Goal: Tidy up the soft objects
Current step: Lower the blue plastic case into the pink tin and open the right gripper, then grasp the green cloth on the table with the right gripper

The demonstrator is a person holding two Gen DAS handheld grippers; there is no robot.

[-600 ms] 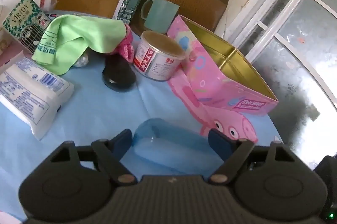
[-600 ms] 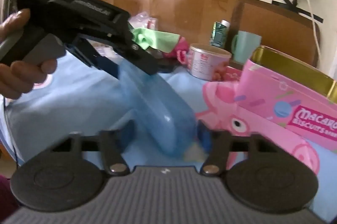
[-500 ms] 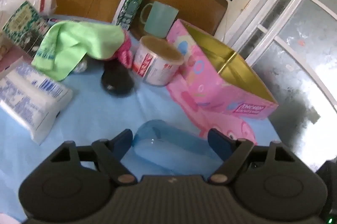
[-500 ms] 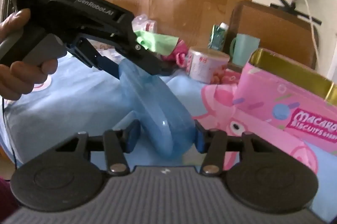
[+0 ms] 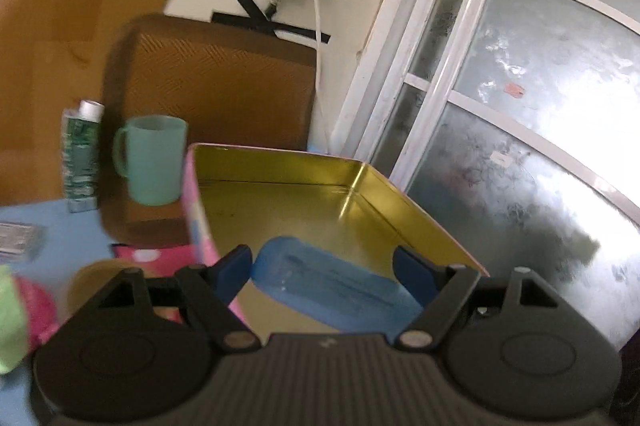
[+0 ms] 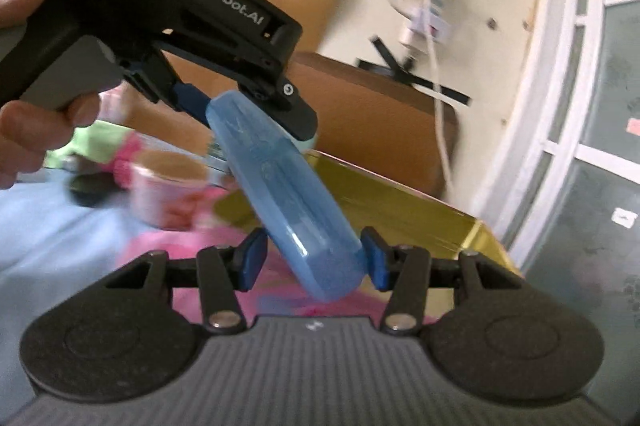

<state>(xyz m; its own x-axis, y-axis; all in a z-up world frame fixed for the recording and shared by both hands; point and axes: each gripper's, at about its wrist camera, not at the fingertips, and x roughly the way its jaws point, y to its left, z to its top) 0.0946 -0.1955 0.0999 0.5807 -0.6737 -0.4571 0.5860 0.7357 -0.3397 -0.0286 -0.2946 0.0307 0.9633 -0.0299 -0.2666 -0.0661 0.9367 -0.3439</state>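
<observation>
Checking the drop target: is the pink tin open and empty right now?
Open, and empty as far as visible: the pink tin has no lid on, and its gold floor and walls are bare. The blue case hides the near part.

I'm seeing a translucent blue plastic case [image 6: 292, 194], smooth and slightly glossy. The tin box [image 5: 304, 186] gleams gold inside, shiny metal. The teal mug [image 5: 154, 160] looks like matt plastic. Blue tablecloth [image 6: 52, 242] is soft cloth; the window glass [image 5: 532, 130] is frosted and rough.
</observation>
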